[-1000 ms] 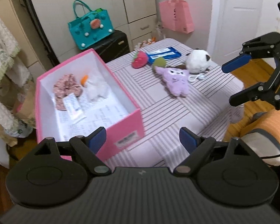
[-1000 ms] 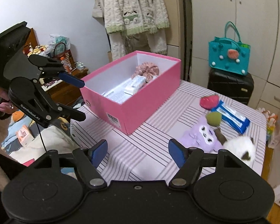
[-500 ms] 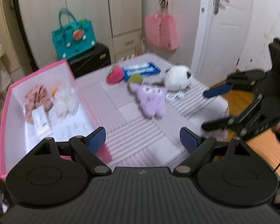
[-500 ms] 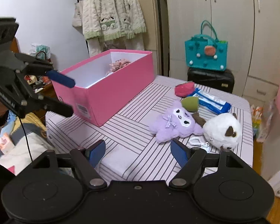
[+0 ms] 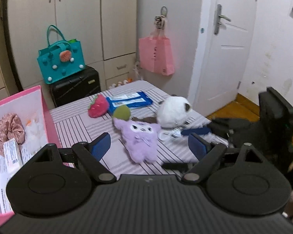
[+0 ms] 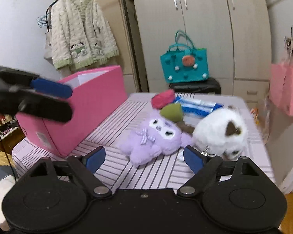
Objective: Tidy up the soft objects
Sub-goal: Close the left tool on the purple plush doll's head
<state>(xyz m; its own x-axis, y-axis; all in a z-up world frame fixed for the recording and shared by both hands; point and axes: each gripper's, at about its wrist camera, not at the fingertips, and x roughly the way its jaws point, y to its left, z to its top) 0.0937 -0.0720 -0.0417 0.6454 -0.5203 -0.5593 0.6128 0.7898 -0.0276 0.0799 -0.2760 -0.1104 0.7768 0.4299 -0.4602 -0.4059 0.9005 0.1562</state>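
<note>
A purple plush (image 5: 139,138) (image 6: 156,138) lies on the striped table (image 5: 78,122), touching a white plush (image 5: 172,113) (image 6: 218,130). Behind them lie a red strawberry plush (image 5: 97,108), a green soft piece (image 5: 122,112) and a blue packet (image 5: 129,100). My left gripper (image 5: 149,148) (image 6: 70,103) is open, low over the table just short of the purple plush. My right gripper (image 6: 144,158) (image 5: 173,149) comes in from the other side with its jaws opening and nothing pressed between them. The pink box (image 5: 45,120) (image 6: 91,107) holds a pink scrunchie (image 5: 9,124), a white fluffy toy (image 5: 35,132) and a small packet (image 5: 11,154).
A teal bag (image 5: 61,64) sits on a black suitcase (image 5: 76,85) behind the table. A pink bag (image 5: 156,56) hangs by the white door (image 5: 224,58). A knitted cardigan (image 6: 82,33) hangs at the left. The table's near edge is close below both grippers.
Both grippers have come down and closer to the plush toys, which now look larger. The right gripper's jaws stand wider apart. The pink box has slid toward the left edge of both views.
</note>
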